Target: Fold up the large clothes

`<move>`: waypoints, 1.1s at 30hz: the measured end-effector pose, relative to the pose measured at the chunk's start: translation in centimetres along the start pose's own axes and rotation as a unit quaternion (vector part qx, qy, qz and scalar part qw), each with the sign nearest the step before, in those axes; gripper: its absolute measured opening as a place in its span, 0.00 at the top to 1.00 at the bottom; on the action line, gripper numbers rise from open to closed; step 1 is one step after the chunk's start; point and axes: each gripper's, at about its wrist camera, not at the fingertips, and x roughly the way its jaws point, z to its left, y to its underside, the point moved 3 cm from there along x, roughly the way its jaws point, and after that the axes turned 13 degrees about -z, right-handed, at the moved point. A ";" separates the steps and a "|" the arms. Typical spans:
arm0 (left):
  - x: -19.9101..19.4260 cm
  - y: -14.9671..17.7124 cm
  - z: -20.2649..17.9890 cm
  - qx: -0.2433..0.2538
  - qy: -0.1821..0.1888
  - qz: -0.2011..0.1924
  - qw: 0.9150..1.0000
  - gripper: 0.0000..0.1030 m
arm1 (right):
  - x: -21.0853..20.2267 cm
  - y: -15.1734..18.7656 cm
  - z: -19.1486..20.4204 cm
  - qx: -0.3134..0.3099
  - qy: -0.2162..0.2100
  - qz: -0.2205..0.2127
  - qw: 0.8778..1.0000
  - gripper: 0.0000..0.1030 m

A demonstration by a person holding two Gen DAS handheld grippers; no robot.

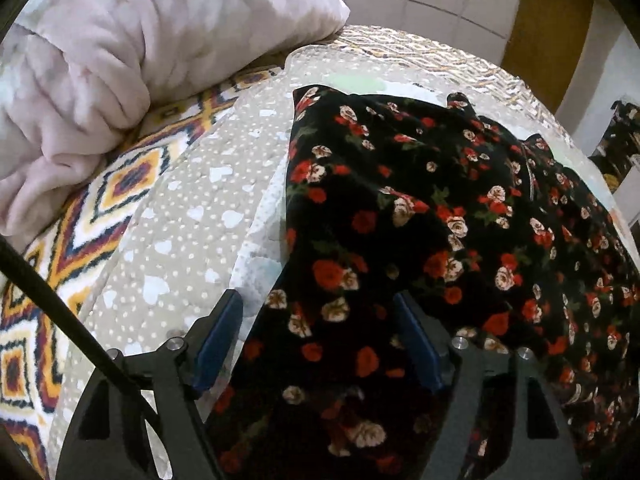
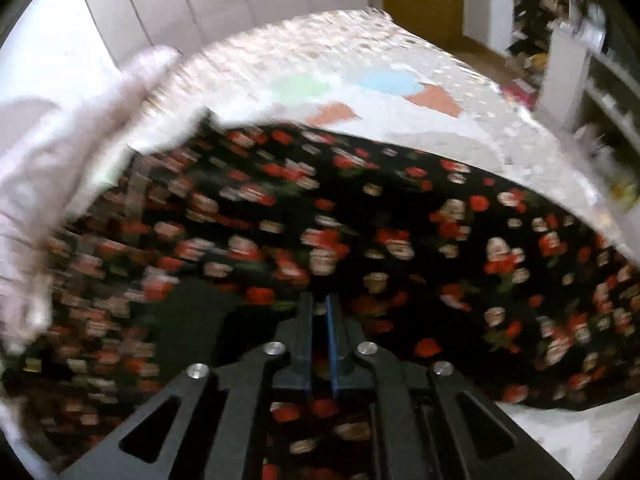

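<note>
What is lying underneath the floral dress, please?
The dress lies on a dotted beige quilt, over a patterned blanket. What the dress itself covers cannot be seen.

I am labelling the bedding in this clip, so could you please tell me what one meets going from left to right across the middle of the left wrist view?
Pink quilted blanket → geometric patterned rug-like cover → beige heart-and-dot bedspread → black floral garment.
</note>
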 end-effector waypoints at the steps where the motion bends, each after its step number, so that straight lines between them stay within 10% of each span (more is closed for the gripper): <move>1: -0.1 0.1 0.1 -0.004 0.003 -0.003 1.000 0.25 | -0.5 0.0 0.2 0.006 -0.017 -0.006 1.000 0.64; 2: -0.2 0.1 0.1 -0.005 0.005 -0.006 1.000 0.25 | -1.1 0.0 0.7 0.009 -0.037 -0.014 0.999 0.40; 4: -0.3 0.0 0.0 -0.006 0.006 -0.008 1.000 0.25 | -1.2 0.2 2.4 -0.006 -0.059 -0.018 0.998 0.22; 7: -1.5 -0.4 0.2 -0.023 0.019 -0.008 1.000 0.25 | 0.1 0.8 4.2 -0.039 -0.059 -0.006 0.998 0.23; 9: -2.9 -1.0 0.5 -0.036 0.029 -0.024 0.999 0.25 | 1.6 1.7 5.1 -0.063 -0.038 0.015 0.997 0.28; 11: -4.0 -1.8 0.8 -0.044 0.027 -0.040 0.998 0.25 | 3.1 2.8 5.9 -0.094 -0.015 0.050 0.994 0.87; 20: -1.4 -1.6 0.9 -0.027 -0.012 -0.016 0.999 0.25 | 0.9 -1.6 7.1 -0.139 0.014 -0.016 0.990 0.93; 33: 0.3 0.1 1.2 -0.028 -0.010 -0.016 0.999 0.16 | 6.5 0.6 2.8 -0.083 0.032 0.027 0.996 0.91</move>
